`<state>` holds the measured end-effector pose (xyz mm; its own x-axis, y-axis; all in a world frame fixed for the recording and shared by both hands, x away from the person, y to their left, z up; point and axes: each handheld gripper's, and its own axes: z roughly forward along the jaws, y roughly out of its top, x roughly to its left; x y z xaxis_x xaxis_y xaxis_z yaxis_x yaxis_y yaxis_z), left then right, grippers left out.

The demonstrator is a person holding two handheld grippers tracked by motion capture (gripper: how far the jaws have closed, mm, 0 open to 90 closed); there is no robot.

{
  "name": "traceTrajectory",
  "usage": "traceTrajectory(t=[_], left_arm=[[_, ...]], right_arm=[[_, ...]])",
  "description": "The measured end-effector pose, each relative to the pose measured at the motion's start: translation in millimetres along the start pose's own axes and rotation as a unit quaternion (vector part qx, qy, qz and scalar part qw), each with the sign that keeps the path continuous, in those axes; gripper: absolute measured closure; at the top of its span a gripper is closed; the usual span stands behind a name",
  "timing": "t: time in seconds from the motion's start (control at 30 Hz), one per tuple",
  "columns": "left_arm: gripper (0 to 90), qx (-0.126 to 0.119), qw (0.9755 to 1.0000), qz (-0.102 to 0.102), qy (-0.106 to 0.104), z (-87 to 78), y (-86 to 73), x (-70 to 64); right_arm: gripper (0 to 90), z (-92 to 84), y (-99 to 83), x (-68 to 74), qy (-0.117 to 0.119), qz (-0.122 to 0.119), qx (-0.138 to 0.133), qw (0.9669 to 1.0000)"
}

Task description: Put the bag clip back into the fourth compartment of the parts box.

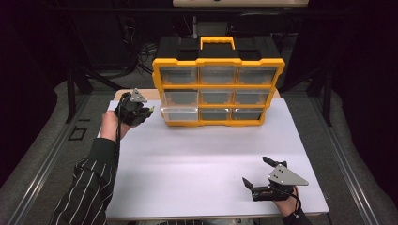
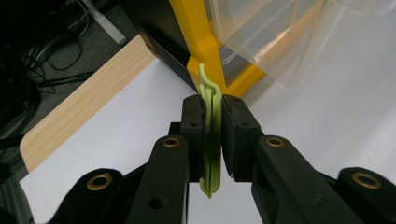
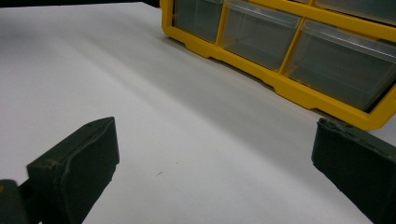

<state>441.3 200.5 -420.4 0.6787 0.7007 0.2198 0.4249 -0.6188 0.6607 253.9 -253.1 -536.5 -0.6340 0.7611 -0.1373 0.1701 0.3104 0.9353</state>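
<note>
Where the fingers clamp it, green clip half hidden.

I note a white rectangular board on a light wooden tabletop, grey carpeted floor around it, black tangled cables behind, surroundings dark.
</note>
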Motion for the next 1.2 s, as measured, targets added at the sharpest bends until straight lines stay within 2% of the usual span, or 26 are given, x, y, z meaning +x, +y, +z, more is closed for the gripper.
traceTrajectory(t=[1.2], left_arm=[[80.3,-0.025,0.9994,0.017,0.014,-26.3,42.1,3.9]], right_arm=[[0.2,-0.4,0.1,-0.7,-0.001,0.003,0.000,1.0000]])
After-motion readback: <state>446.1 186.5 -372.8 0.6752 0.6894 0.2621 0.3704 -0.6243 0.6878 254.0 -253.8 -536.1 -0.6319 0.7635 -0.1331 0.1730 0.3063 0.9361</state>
